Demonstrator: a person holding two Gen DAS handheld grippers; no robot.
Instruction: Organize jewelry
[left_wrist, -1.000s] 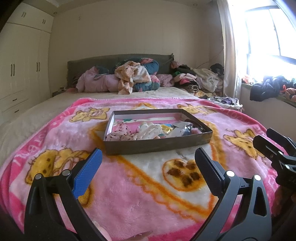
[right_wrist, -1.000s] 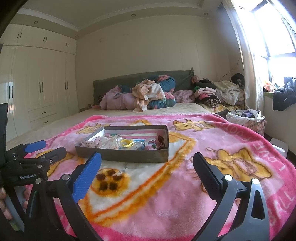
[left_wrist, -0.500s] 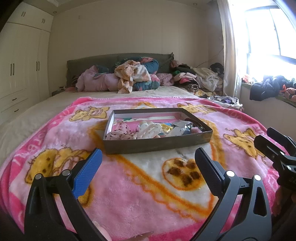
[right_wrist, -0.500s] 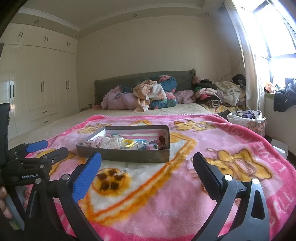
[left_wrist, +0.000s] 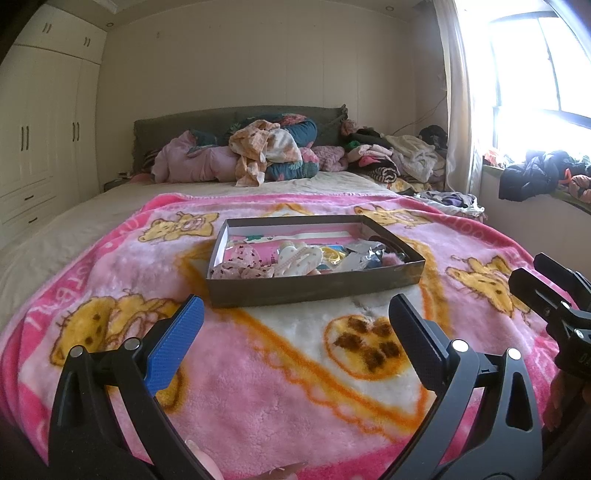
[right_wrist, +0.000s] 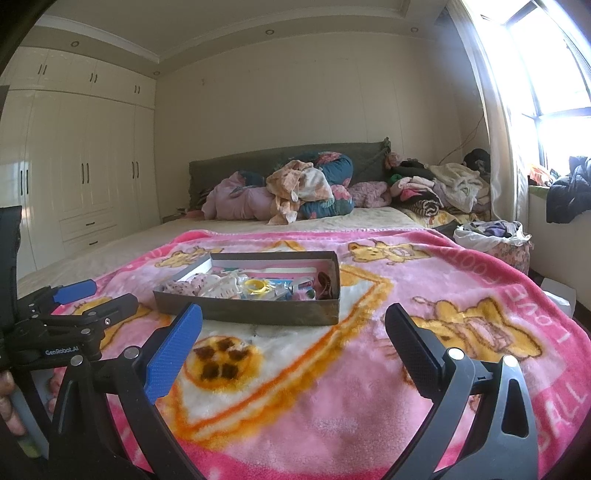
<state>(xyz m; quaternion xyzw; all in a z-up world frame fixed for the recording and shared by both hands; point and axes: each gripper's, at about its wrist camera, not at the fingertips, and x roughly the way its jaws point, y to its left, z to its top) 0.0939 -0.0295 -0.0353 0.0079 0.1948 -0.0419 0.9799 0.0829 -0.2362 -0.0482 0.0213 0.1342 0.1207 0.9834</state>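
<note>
A shallow dark cardboard box (left_wrist: 317, 286) lies on the pink bear-print blanket (left_wrist: 258, 369) in the middle of the bed. It holds several small items: pink spotted hair pieces (left_wrist: 240, 258), a white clip (left_wrist: 299, 258), a yellow ring (right_wrist: 255, 285). The box also shows in the right wrist view (right_wrist: 258, 314). My left gripper (left_wrist: 295, 325) is open and empty, low over the blanket in front of the box. My right gripper (right_wrist: 293, 332) is open and empty, in front of the box's right end.
Piled clothes and pillows (left_wrist: 266, 155) lie against the headboard. More clothes (left_wrist: 406, 158) are heaped at the far right. A white wardrobe (right_wrist: 74, 177) stands at the left. A window sill with dark clothing (left_wrist: 528, 177) is at the right. A laundry bag (right_wrist: 491, 236) sits beside the bed.
Both grippers stay open. The views shift only slightly; the right wrist view has drifted a little toward the box.
</note>
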